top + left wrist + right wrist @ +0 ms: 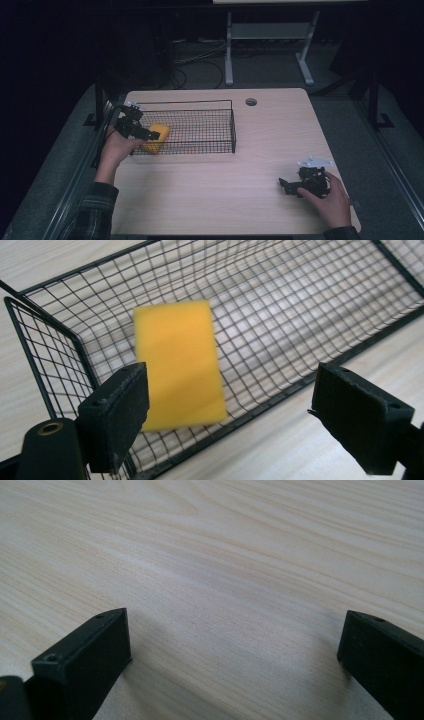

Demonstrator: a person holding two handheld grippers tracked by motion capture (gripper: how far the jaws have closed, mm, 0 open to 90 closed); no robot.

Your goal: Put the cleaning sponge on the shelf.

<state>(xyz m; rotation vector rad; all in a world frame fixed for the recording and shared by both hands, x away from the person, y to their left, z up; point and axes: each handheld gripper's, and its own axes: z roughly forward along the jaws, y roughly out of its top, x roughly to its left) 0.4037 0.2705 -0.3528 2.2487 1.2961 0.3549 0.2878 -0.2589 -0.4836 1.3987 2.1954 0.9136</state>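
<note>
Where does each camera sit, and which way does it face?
High view: above the person's side, facing forward and down on the table; both forearms, hands, left tool and right tool show.
Left gripper view: on the left tool, facing down into the wire basket at the yellow sponge; its open jaws show.
Right gripper view: on the right tool, facing bare wood; its open jaws show.
Shared: the high and left gripper views both show basket and sponge.

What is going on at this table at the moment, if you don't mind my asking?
A person holds a gripper in each hand. The left gripper hangs with open jaws over one end of the black wire basket, where a yellow sponge lies loose. The right gripper rests open on the wooden table, holding nothing.
</note>
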